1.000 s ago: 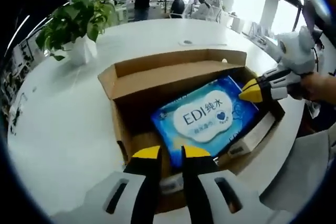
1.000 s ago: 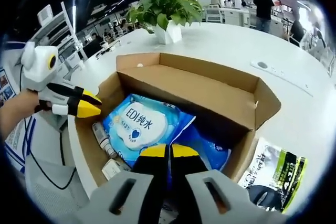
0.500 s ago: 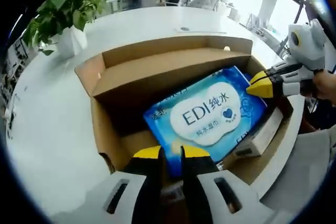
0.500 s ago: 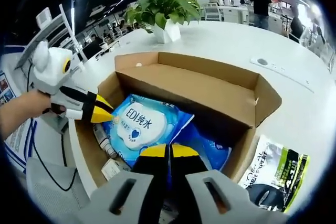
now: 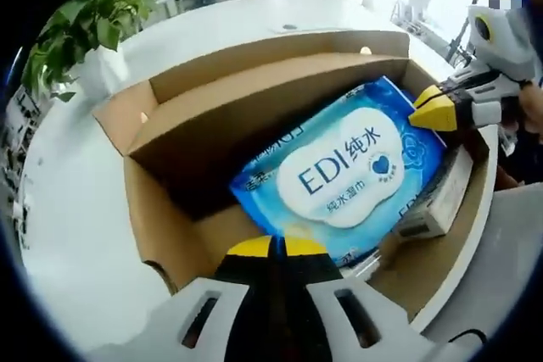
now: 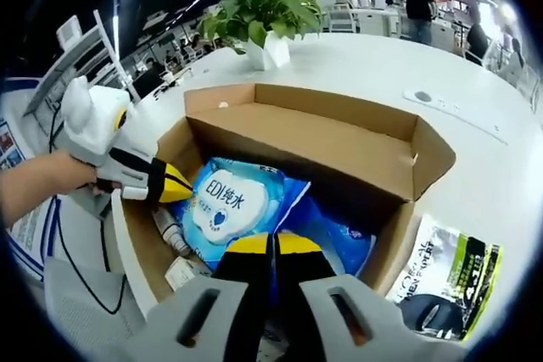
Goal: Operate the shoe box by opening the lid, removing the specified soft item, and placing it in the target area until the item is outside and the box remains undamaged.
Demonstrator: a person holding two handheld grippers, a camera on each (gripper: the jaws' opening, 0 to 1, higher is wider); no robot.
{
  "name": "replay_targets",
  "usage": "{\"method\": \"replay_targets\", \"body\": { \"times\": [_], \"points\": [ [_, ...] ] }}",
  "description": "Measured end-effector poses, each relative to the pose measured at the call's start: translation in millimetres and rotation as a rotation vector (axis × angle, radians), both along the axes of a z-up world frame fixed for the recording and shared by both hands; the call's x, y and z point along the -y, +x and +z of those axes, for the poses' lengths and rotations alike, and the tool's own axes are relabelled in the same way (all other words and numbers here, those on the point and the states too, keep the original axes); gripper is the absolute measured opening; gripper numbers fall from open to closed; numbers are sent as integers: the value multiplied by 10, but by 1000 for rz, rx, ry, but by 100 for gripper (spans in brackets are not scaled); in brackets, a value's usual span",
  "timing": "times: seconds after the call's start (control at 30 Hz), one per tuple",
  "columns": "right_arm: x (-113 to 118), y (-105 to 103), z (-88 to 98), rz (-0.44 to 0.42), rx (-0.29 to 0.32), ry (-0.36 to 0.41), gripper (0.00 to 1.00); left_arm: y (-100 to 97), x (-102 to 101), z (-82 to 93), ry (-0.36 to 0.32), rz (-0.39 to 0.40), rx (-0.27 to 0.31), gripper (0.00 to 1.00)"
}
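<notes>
Lid of brown cardboard shoe box (image 5: 161, 209) already folded back; box sits on round white worktop (image 6: 475, 158). Target item, blue-and-white soft wet-wipes pack w/ "EDI" label (image 5: 344, 175), lies flat inside the box, on top of other contents.

Left tool (image 5: 277, 247): jaws read as closed together, yellow tips touching, right at the pack's near edge. Can't tell if they pinch the film or just sit over it. Right tool (image 6: 272, 243): same story in right gripper view, tips together over the blue wrapper's near corner, hold not confirmable. Each tool also shows from the side in the other's view, at opposite ends of the pack.

Handling, my guess: light-to-moderate wt, floppy, slick plastic film; will sag if lifted from one end. Best grip = crimped end seams or a corner, not the puffy middle.

Orientation: label up, long axis diagonal across the box in left gripper view, one short end toward each tool.

Also seen: white carton (image 5: 437, 205) beside pack, black-green pouch (image 6: 445, 281) on worktop outside box, potted green plant (image 6: 263, 19).
</notes>
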State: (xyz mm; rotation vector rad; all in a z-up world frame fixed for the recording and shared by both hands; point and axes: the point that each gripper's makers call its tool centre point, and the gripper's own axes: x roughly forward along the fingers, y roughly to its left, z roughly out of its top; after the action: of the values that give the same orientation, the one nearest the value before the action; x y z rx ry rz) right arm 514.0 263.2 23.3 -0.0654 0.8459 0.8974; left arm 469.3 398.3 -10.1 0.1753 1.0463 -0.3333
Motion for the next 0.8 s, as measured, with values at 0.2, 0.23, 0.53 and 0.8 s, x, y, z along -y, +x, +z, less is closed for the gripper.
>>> {"method": "replay_targets", "body": {
  "times": [0.2, 0.23, 0.53, 0.8],
  "points": [
    [-1, -3, -4, 3, -1, -2, 0, 16, -76, 37, -25, 93, -8, 8],
    [1, -4, -5, 4, -1, -2, 0, 18, -45, 52, -44, 91, -3, 9],
    [0, -5, -8, 8, -5, 6, 0, 2, 26, -12, -69, 90, -35, 18],
    [0, -5, -8, -3, -20, 22, 0, 13, 75, -60, -110, 102, -42, 13]
  ]
}}
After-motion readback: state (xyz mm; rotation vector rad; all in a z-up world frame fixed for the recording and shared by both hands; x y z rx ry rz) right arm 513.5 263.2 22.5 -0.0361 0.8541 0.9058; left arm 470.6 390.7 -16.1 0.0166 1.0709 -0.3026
